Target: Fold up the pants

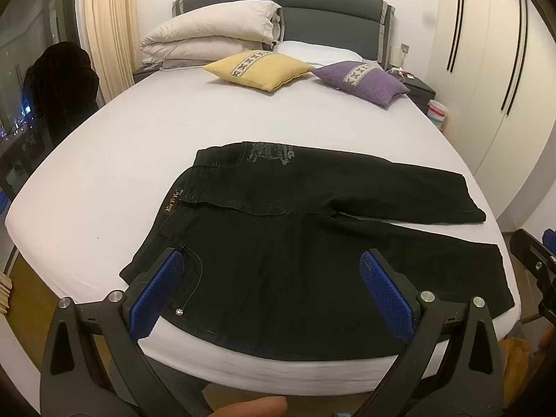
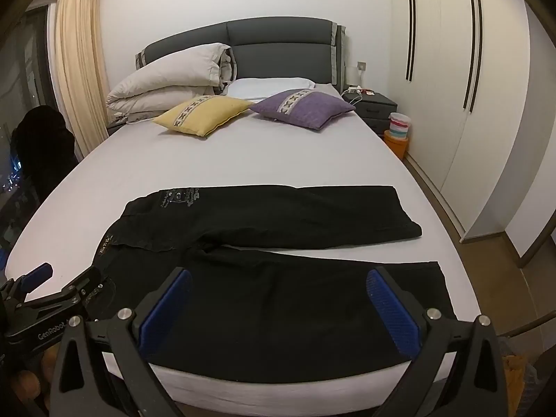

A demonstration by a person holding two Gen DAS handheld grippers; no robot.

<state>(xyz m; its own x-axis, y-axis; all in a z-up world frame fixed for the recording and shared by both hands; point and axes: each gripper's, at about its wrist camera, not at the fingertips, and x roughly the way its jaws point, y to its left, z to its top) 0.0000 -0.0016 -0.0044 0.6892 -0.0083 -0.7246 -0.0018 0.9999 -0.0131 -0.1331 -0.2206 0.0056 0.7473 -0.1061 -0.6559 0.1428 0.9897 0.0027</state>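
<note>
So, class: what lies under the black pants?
The black pants lie spread flat on the bed's white sheet, which shows all around them. Whatever the cloth covers directly beneath cannot be seen.

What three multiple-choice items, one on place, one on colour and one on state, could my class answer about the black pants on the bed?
1. Where does the waistband of the black denim pants lie on the white-sheeted bed?
A. at the left
B. at the right
C. by the headboard

2. What colours are the two square cushions?
A. red and green
B. yellow and purple
C. both grey

3. How do the left gripper and the right gripper stand?
A. both shut on cloth
B. one shut, one open
C. both open, holding nothing

Answers:
1 A, as the label and pocket rivet sit at the left and the leg hems at the right.
2 B, the yellow cushion beside the purple cushion.
3 C, the blue pads stand wide apart above the cloth.
</note>
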